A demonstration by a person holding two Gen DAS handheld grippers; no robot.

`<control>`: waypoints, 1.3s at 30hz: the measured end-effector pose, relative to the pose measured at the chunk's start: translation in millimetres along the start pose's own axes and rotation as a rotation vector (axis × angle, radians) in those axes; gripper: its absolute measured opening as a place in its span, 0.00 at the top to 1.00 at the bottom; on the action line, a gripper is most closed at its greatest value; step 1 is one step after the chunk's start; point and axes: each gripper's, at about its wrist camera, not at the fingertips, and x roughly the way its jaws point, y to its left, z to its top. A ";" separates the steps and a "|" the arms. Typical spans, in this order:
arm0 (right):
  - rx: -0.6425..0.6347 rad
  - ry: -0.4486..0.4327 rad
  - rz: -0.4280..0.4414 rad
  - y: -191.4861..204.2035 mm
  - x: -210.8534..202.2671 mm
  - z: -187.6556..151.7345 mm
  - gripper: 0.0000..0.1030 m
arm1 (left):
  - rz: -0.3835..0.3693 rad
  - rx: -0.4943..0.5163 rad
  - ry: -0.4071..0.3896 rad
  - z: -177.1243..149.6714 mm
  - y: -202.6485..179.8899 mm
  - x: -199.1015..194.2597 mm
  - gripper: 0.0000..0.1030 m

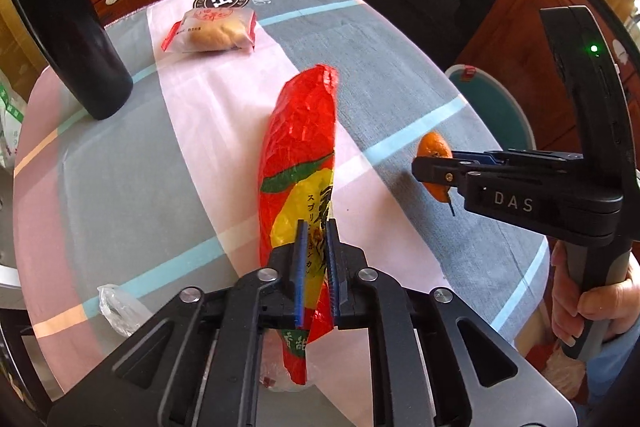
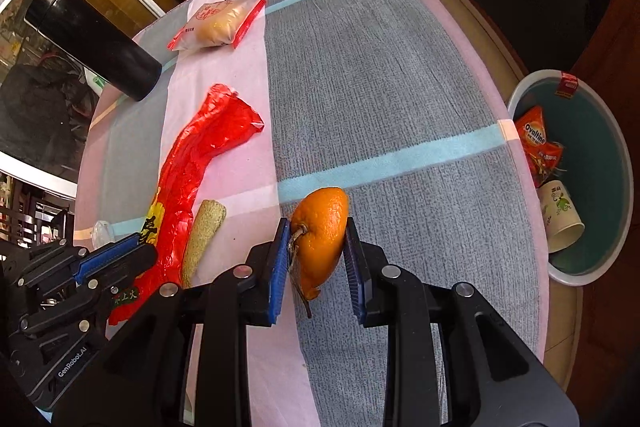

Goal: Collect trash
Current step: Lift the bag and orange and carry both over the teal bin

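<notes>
A striped tablecloth (image 2: 400, 75) in grey, pink and pale blue covers the table, whose curved right-hand edge drops toward a teal waste bin (image 2: 600, 147) on the floor at the right of the right wrist view. Inside the bin lie an orange snack packet (image 2: 538, 143) and a paper cup (image 2: 560, 223). The broad grey band of cloth running up the centre of that view carries nothing.

The right gripper (image 2: 316, 259) clenches a piece of orange peel (image 2: 322, 235) between its blue pads at lower centre, lifted clear of the cloth, with the bin to its right.

In the left wrist view, the left gripper (image 1: 316, 275) at bottom centre has a long red plastic bag (image 1: 298, 163) between its blue pads; whether they press on the film cannot be told from either view. The bag stretches up the middle of the frame.

A corn cob (image 2: 204, 239) lies just beside the bag, at lower left of the right wrist view. A black flask (image 1: 68, 27) stands at upper left, and a wrapped bun (image 1: 212, 31) sits at the far end of the table near a round logo (image 1: 222, 1). A crumpled clear wrapper (image 1: 118, 311) rests at lower left.
</notes>
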 end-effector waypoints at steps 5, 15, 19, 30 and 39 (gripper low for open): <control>0.007 0.017 0.006 -7.0 2.8 -2.5 0.76 | 0.077 -0.043 0.021 -0.4 19.2 14.2 0.54; 0.011 0.023 0.016 -8.9 6.3 -3.7 0.76 | 0.067 -0.074 0.018 -8.6 26.4 15.1 0.96; 0.018 0.000 0.016 -12.1 -1.4 -2.2 0.76 | 0.058 -0.086 -0.034 -2.7 24.9 -8.5 0.96; 0.102 -0.136 0.018 -64.9 -60.1 4.2 0.76 | -0.044 -0.018 -0.075 25.5 -41.8 -28.3 0.96; 0.234 -0.200 -0.023 -154.5 -92.4 -7.2 0.76 | -0.094 0.096 -0.022 57.0 -125.5 2.2 0.96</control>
